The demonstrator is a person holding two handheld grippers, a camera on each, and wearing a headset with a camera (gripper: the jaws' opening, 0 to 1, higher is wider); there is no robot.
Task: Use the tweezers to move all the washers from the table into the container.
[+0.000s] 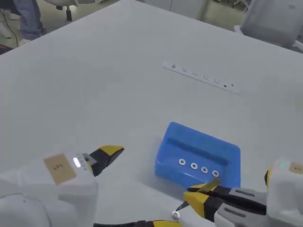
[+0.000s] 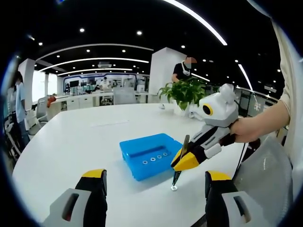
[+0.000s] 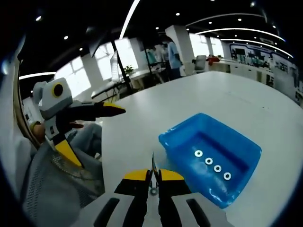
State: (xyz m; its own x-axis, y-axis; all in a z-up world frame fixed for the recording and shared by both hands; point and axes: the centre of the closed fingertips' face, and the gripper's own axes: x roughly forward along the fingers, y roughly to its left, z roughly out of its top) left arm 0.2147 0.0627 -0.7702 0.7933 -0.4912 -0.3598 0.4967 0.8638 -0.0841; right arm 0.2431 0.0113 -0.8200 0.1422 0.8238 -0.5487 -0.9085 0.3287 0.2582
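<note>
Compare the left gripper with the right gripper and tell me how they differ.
The left gripper has its fingers wide apart; the right gripper has them shut. The left gripper holds nothing; the right gripper clamps the tweezers, whose tips point down at a washer on the table beside the blue container. The left gripper hangs off to one side of the container; the right gripper sits close by it. Both have yellow-tipped fingers.

Smooth, matt white table (image 1: pixel 118 71). Glossy blue plastic container (image 1: pixel 203 137) holding bright metal washers (image 1: pixel 194 165). Slim metal tweezers (image 2: pixel 181 158). Right gripper (image 3: pixel 152 177), hard yellow-and-black plastic, faintly shiny.
</note>
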